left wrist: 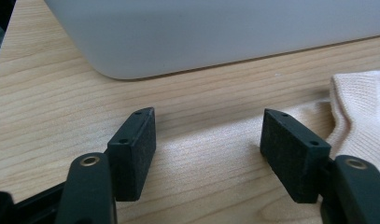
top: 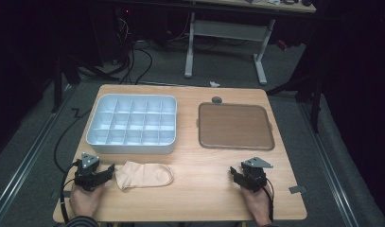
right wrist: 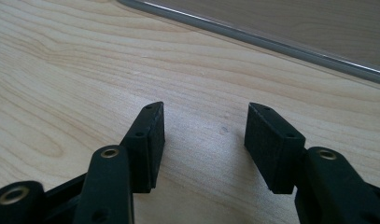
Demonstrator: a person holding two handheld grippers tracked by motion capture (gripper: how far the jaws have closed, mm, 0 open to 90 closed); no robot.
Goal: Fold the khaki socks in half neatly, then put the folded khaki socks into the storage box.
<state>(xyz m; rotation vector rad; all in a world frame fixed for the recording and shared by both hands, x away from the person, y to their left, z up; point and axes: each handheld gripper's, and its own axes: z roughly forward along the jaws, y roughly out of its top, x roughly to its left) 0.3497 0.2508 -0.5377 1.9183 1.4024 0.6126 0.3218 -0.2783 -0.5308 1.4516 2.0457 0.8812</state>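
A pale peach sock (top: pixel 144 175) lies flat on the wooden table (top: pixel 204 189) near its front left. My left gripper (top: pixel 107 171) rests on the table just left of the sock's cuff, jaws open with bare wood between them. In the left gripper view the left gripper (left wrist: pixel 208 135) stands wide apart, and the sock (left wrist: pixel 360 107) lies at the right beside one pad. My right gripper (top: pixel 234 173) sits at the front right, open over bare wood. The right gripper view shows the right gripper (right wrist: pixel 204 135) holding nothing.
A white compartment box (top: pixel 132 124) with several empty cells stands at the back left; its wall (left wrist: pixel 215 32) is close ahead of the left gripper. A brown tray (top: pixel 235 126) lies at the back right, its rim (right wrist: pixel 253 35) ahead of the right gripper.
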